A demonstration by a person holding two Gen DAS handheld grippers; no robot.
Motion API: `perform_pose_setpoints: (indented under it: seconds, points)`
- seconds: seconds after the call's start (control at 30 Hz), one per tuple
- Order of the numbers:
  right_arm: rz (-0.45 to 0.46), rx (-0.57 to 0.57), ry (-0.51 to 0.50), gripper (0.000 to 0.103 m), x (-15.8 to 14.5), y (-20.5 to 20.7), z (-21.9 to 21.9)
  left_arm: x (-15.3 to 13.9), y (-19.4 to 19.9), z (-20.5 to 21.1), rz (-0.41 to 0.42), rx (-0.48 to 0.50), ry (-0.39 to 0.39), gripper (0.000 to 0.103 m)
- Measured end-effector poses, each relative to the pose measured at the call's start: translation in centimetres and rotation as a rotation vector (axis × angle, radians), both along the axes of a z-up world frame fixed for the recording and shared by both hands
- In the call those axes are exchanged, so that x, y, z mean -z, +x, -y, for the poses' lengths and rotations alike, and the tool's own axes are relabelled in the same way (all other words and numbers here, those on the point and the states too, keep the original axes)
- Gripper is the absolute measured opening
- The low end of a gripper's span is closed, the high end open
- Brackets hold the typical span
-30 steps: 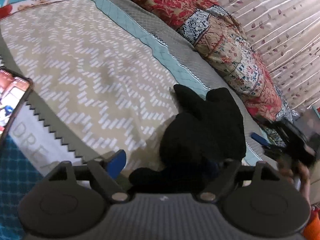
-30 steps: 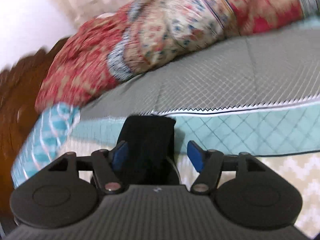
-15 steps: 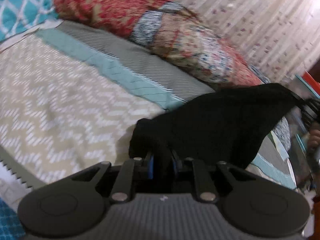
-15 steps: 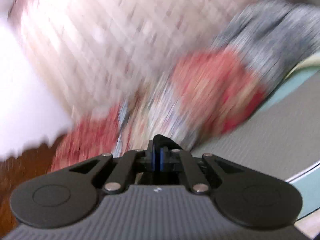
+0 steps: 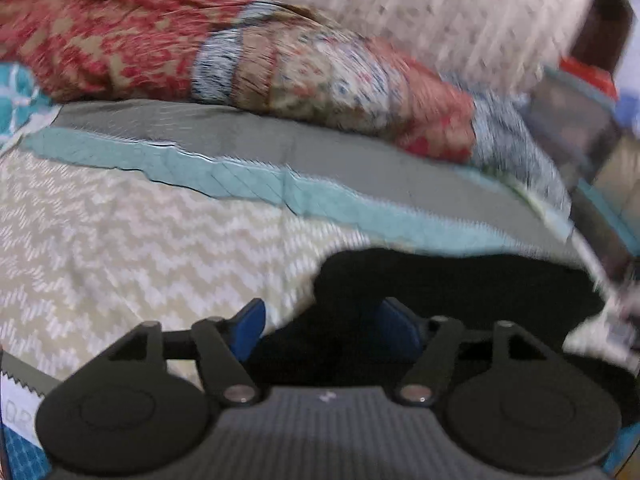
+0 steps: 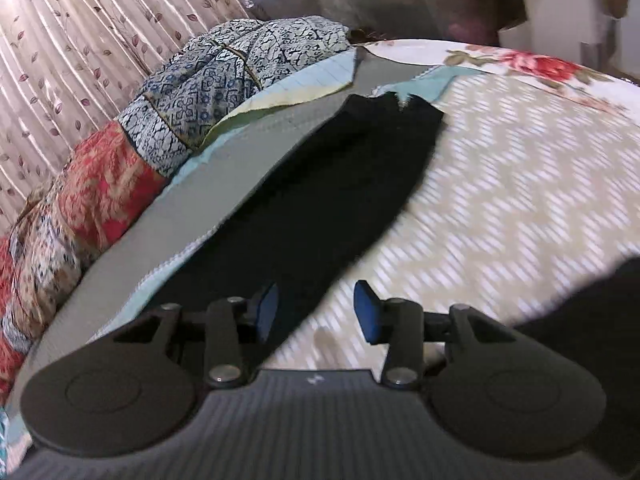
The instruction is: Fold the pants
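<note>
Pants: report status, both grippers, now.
Left gripper open, right gripper open. Black pants laid out long on bedspread. Nothing obstructing.

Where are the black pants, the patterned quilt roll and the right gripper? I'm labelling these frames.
black pants [image 6: 332, 200], right wrist view, middle of the outstretched fabric.
patterned quilt roll [image 6: 224, 92], right wrist view, its blue-and-white section.
right gripper [image 6: 316, 312], right wrist view, midway between its open blue fingertips.

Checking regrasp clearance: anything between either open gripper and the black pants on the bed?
Nothing visible. The left gripper is open with the pants lying right at its fingers. The right gripper is open over the long black leg, spread flat on the bedspread. The bedding pile sits off to the side.
</note>
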State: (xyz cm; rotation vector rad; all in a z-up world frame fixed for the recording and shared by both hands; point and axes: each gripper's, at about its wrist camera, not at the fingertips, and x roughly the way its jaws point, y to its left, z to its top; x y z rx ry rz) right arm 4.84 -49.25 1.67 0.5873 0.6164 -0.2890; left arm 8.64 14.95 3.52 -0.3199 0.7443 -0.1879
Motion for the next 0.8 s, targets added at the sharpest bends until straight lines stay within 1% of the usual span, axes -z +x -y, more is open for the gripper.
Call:
perform_pose_setpoints:
  seconds: [0.07,0.13,0.2,0.23,0.27,0.33,0.4,0.43,0.47,0.53,0.57,0.67,0.73,0.8]
  points:
    - [0.025,-0.010,-0.035,0.046,-0.4,0.0,-2.0,-0.4,1.7,-2.2,-0.037,-0.041,-0.082,0.068]
    - [0.061,-0.060,-0.035,0.046,-0.6,0.6,-3.1,-0.3,3.6,-3.2,-0.056,-0.049,-0.133,0.065]
    - [0.087,-0.167,-0.019,0.046,-0.7,2.9,-5.6,0.6,5.4,-3.4,-0.071,-0.091,-0.108,0.063]
    - [0.085,-0.254,-0.018,0.046,-0.9,4.0,-7.9,1.3,6.2,-3.4,-0.084,-0.113,-0.104,0.063]
    - [0.084,-0.321,-0.022,0.046,-1.1,5.0,-9.8,2.0,6.7,-3.0,-0.096,-0.114,-0.122,0.063]
    - [0.107,-0.456,-0.017,0.046,-1.3,6.8,-14.5,3.3,7.0,-1.4,-0.126,-0.077,-0.151,0.063]
    - [0.123,-0.533,0.028,0.046,-1.2,8.6,-17.7,4.0,6.1,1.5,-0.111,0.008,-0.148,0.060]
    - [0.127,-0.572,0.060,0.046,-1.0,9.6,-19.6,4.2,5.4,3.3,-0.096,0.071,-0.123,0.060]
    - [0.126,-0.601,0.080,0.046,-0.8,10.4,-20.8,4.5,4.5,5.0,-0.079,0.117,-0.079,0.060]
    - [0.112,-0.684,0.108,0.046,-0.7,12.1,-24.1,4.9,1.9,8.8,-0.015,0.214,0.075,0.061]
    - [0.106,-0.726,0.107,0.046,-0.7,12.8,-25.6,5.2,0.5,10.4,0.016,0.263,0.140,0.062]
    - [0.084,-0.877,0.065,0.046,-1.2,13.4,-30.3,6.4,-2.6,13.6,0.057,0.369,0.275,0.064]
    - [0.051,-0.975,0.018,0.047,-0.9,13.3,-33.4,7.0,-3.9,14.8,0.073,0.424,0.326,0.064]
    - [0.024,-1.036,-0.057,0.051,-0.5,13.1,-35.5,7.4,-4.8,15.4,0.087,0.450,0.356,0.064]
